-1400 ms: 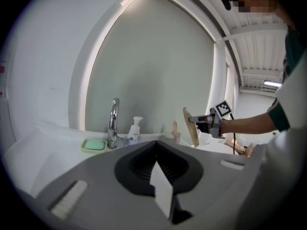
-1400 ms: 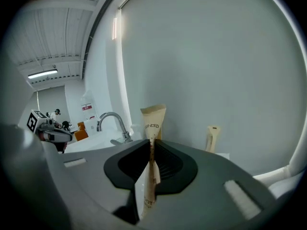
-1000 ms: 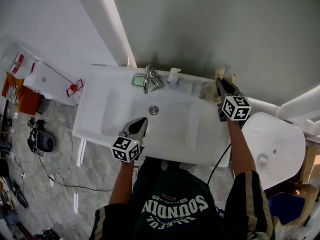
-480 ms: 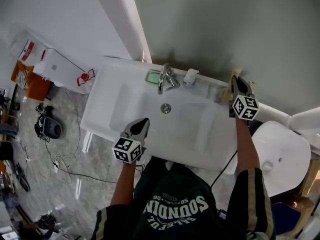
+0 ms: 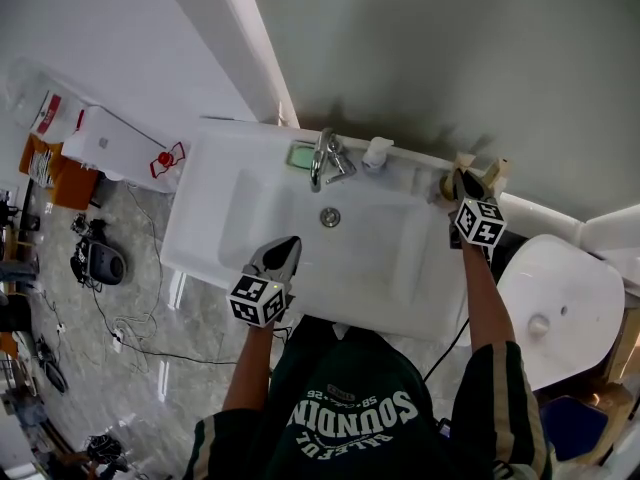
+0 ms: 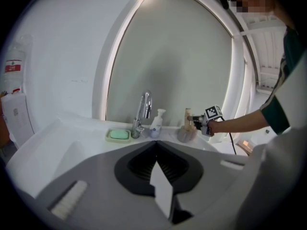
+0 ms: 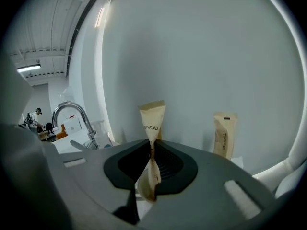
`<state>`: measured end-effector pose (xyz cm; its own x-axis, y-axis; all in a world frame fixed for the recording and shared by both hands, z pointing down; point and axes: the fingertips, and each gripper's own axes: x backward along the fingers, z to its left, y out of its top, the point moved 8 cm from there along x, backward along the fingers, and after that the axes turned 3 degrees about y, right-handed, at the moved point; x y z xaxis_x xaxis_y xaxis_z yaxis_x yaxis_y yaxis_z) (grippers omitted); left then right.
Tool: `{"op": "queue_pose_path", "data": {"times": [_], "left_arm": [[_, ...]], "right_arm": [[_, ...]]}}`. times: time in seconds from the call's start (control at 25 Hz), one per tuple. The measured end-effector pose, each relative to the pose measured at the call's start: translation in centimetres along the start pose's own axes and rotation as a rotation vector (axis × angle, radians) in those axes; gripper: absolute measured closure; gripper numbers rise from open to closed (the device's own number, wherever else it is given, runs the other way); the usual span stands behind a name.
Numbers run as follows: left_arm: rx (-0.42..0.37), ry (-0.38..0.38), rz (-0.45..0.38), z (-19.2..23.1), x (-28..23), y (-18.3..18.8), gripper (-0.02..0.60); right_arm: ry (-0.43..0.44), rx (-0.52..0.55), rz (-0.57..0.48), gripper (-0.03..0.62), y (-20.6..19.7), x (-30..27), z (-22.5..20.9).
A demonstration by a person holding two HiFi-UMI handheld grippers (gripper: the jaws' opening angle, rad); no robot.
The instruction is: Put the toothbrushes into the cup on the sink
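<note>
Left gripper (image 5: 283, 248): jaws drawn together on nothing, hovering over the front edge of the sink (image 5: 215, 218). It is well apart from the cup, so there is little risk unless it swings toward the back ledge.
Faucet (image 5: 325, 158) and pump bottle (image 5: 376, 154): both at the middle of the sink's back edge. The bottle looks light and stands near the cup, so a wide sweep of the right arm could tip it into the basin.
Cup (image 6: 185, 134): on the sink's back right corner. It could skid or topple if the wrapped brush strikes its rim at a slant.
Held toothbrush (image 7: 152, 123): beige paper wrapper, upright, pinched mid-length at or just above the cup. I cannot tell whether its lower end is inside. Released too early, it may drop beside the cup or off the sink's right edge.
Right gripper (image 5: 461, 178): clamped on that toothbrush. The soft wrapper might cling to a pad on release.
Second toothbrush (image 7: 224, 134): upright by the wall, further right, its base hidden. A nudge could knock it over.
</note>
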<state>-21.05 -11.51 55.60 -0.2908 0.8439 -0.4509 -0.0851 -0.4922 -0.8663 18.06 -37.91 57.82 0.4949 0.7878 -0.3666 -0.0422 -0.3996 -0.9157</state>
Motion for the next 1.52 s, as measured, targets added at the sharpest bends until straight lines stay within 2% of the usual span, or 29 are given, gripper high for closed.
{"op": "queue_pose_path", "data": {"times": [0.28, 0.48, 0.76, 0.96, 1.12, 1.2, 1.52], "left_arm": [[-0.002, -0.021, 0.002, -0.9, -0.2, -0.2, 0.541], [-0.008, -0.022, -0.007, -1.0, 0.4, 0.0, 0.541], [-0.032, -0.047, -0.017, 0.2, 0.9, 1.3, 0.541], [-0.059, -0.081, -0.038, 1.6, 0.1, 2.8, 0.541], [-0.076, -0.110, -0.053, 3.1, -0.7, 3.8, 0.541], [-0.083, -0.123, -0.064, 3.7, -1.1, 4.3, 0.541], [-0.121, -0.180, -0.093, 6.1, -2.4, 6.1, 0.541]], "right_arm": [[-0.015, -0.031, 0.121, 0.556, -2.1, 0.2, 0.0], [-0.008, -0.049, 0.137, 0.554, -2.0, 0.6, -0.2], [-0.034, -0.074, 0.095, 0.531, -0.3, 2.1, 0.4], [-0.037, -0.045, 0.037, 0.533, 1.4, 3.9, 3.2], [-0.008, -0.015, -0.015, 0.534, 2.1, 5.0, 6.8], [-0.003, -0.001, -0.034, 0.564, 2.5, 5.6, 8.7], [-0.006, 0.051, -0.116, 0.591, 2.2, 7.9, 16.1]]}}
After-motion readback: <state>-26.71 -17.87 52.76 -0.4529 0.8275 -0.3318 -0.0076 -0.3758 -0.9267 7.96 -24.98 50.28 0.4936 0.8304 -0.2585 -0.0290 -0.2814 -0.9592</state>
